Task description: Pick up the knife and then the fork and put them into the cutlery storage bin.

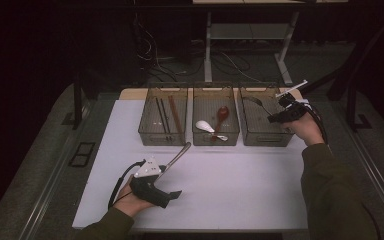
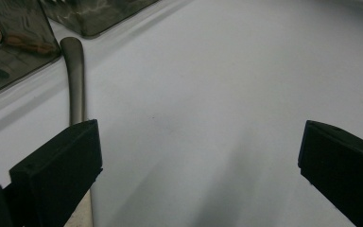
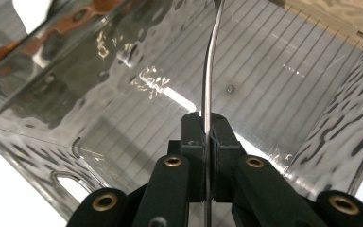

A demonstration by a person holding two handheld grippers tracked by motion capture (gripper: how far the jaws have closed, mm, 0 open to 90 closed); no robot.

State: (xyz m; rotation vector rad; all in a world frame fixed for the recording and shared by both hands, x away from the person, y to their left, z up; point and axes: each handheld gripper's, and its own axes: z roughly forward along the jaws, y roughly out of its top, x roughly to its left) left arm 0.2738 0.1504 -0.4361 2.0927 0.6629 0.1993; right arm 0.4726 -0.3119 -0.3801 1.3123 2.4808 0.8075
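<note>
The fork (image 1: 258, 103) hangs over the right bin (image 1: 266, 120), its head toward 10 o'clock from the right gripper (image 1: 271, 118), which pinches the thin metal handle. In the right gripper view the jaws are pressed together on the fork (image 3: 209, 94), whose handle rises straight up toward 12 o'clock over the clear ribbed floor of the bin (image 3: 274, 71). The person's right hand (image 1: 304, 127) holds that gripper over the bin's right half, at about 2 o'clock on the worktop (image 1: 230, 185).

The left gripper (image 1: 176, 193) rests low on the white worktop at about 7 o'clock, held by the left hand (image 1: 132, 200). In the left gripper view its jaws stand wide apart with bare worktop (image 2: 208, 94) between them. A metal utensil (image 1: 177, 156) lies on the worktop just beside this gripper, its handle running toward 1 o'clock, up to the middle bin (image 1: 216, 135). In the left gripper view that utensil (image 2: 76, 80) passes outside the left-hand jaw, not between the two.

Three clear bins stand in a row at 12 o'clock. The left bin (image 1: 150, 131) holds chopsticks (image 1: 170, 115). The middle bin holds a red spoon (image 1: 222, 114) and a white spoon (image 1: 205, 127).
</note>
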